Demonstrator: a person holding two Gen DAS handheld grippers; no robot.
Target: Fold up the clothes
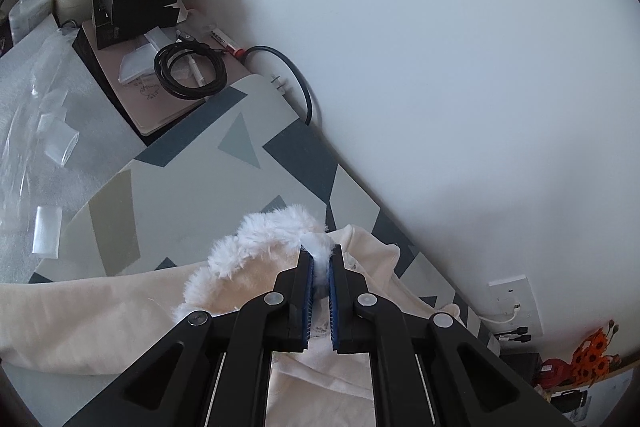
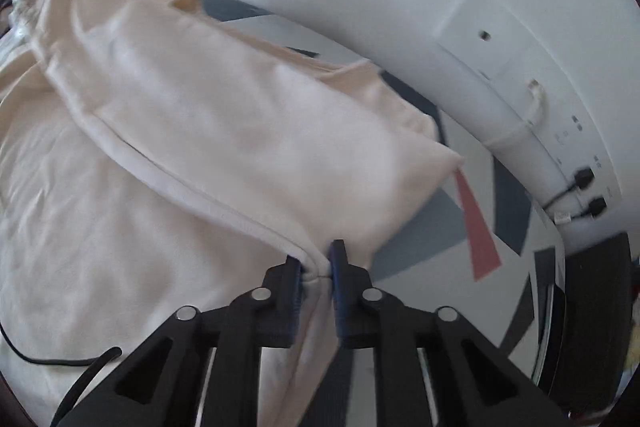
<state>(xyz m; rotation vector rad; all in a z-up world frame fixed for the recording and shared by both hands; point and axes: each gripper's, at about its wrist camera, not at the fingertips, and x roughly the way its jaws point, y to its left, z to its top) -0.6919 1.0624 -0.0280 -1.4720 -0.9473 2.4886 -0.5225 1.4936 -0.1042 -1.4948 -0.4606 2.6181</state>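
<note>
The cream fleece garment with white shaggy fur trim (image 1: pixel 276 239) lies on the counter with the grey geometric-patterned cover (image 1: pixel 192 179), beside the white wall (image 1: pixel 440 47). In the right wrist view a folded panel of it (image 2: pixel 224 123) runs diagonally from upper left down to the tongs, its stitched seam along the long axis. The cloth is soft and lightly wrinkled.

The left tongs (image 1: pixel 319 269) are clamped on the fur trim. The right tongs (image 2: pixel 317 265) pinch the hem corner, jaws nearly together.

The cream garment (image 2: pixel 180 115) is motion-blurred and cut off at the left edge.
</note>
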